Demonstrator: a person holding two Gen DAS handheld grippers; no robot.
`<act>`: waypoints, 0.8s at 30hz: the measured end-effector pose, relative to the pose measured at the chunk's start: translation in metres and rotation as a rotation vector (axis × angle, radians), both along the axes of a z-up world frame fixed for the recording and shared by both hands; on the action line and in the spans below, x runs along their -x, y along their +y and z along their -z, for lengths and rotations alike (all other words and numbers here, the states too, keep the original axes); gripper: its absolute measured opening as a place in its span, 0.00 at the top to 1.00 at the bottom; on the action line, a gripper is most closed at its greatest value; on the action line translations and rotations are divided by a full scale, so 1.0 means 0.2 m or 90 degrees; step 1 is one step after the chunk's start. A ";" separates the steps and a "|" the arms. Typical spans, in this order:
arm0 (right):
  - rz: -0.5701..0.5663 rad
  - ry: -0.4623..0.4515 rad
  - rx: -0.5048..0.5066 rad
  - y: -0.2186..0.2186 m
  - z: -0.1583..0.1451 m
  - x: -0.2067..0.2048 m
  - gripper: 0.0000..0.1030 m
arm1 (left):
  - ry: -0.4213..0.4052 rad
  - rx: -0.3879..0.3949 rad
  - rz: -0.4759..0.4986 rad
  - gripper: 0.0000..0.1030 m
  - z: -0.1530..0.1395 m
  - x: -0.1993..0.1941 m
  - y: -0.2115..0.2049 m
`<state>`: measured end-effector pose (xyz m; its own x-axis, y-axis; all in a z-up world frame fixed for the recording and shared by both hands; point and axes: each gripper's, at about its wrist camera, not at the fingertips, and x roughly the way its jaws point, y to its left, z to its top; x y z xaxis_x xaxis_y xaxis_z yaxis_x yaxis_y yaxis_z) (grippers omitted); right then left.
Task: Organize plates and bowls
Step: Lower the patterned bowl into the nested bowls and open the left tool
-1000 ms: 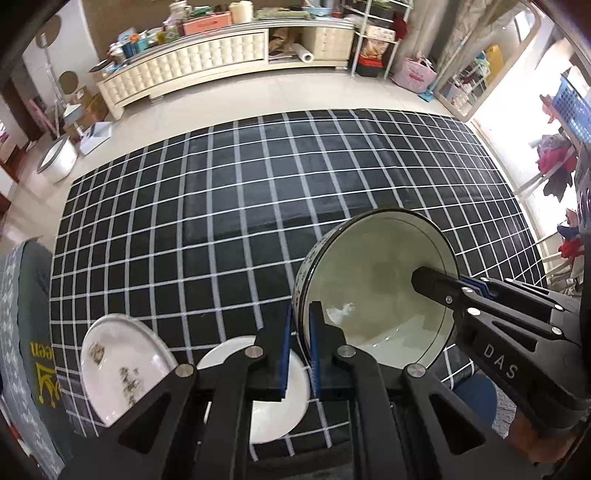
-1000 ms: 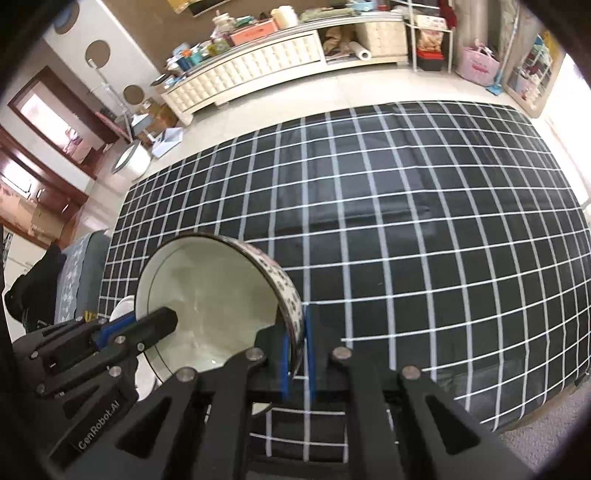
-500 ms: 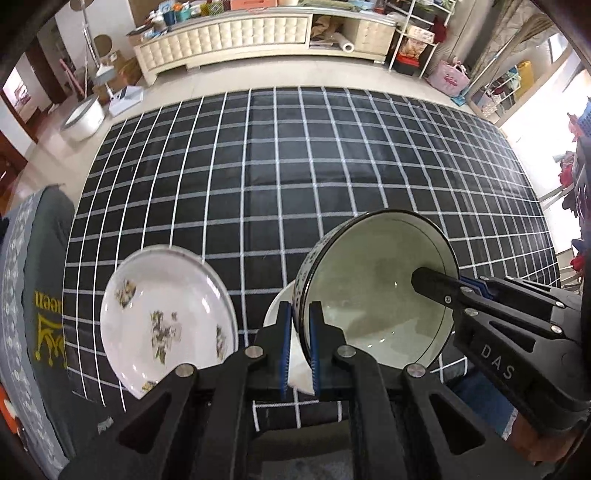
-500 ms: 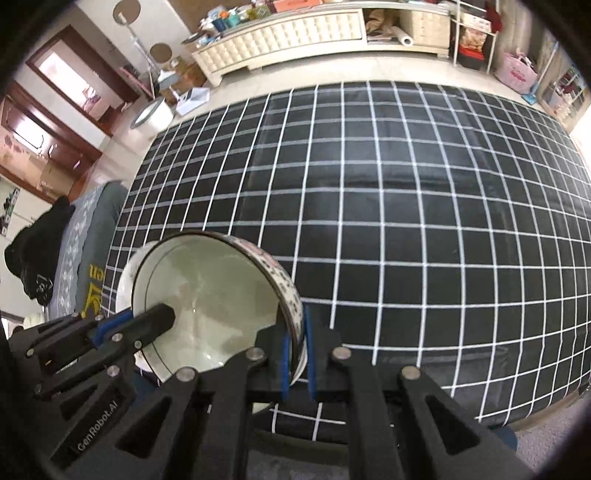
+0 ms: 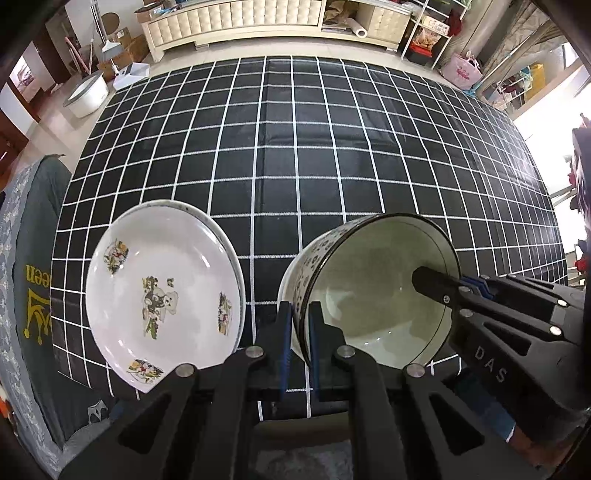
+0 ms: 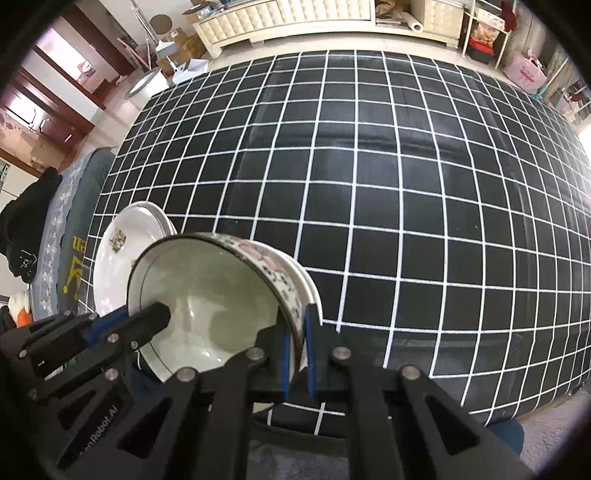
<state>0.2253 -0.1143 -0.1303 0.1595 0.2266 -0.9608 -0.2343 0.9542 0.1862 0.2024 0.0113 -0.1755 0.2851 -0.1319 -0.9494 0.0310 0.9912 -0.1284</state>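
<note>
A deep bowl (image 5: 369, 295) with a dark-patterned outside and pale inside hangs tilted over the near part of the black grid tablecloth (image 5: 295, 147). My left gripper (image 5: 299, 332) is shut on its near-left rim. My right gripper (image 6: 298, 350) is shut on the opposite rim and shows in the left wrist view as well (image 5: 454, 286). The left gripper (image 6: 129, 317) also appears in the right wrist view, pinching the bowl (image 6: 207, 295). A white dish edge (image 6: 308, 288) peeks out right under the bowl. Left of it lies a picture-printed white plate (image 5: 162, 291) on another plate.
A grey cushion with yellow lettering (image 5: 33, 295) borders the table on the left. Beyond the far table edge are a white basin (image 5: 85, 96) on the floor, a cream cabinet (image 5: 236, 18) and shelves (image 5: 436, 33). The tablecloth (image 6: 406, 184) stretches far and right.
Both grippers carried the bowl down and leftwards. The printed plate has come fully into view beside it, and the white dish under the bowl is now almost hidden. Both grips stayed shut.
</note>
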 end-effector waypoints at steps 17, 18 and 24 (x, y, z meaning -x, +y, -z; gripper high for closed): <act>-0.035 -0.004 0.061 0.08 0.06 -0.02 0.89 | 0.017 -0.004 0.001 0.93 0.10 0.01 0.03; -0.038 -0.006 0.070 0.08 0.06 -0.02 0.88 | 0.015 -0.002 0.001 0.93 0.10 0.00 0.03; -0.042 0.001 0.062 0.07 0.07 -0.03 0.88 | 0.011 0.013 0.001 0.94 0.08 0.01 0.04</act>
<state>0.2312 -0.1006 -0.1434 0.1454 0.1425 -0.9791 -0.2966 0.9503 0.0943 0.1995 0.0184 -0.1910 0.2684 -0.1521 -0.9512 0.0304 0.9883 -0.1495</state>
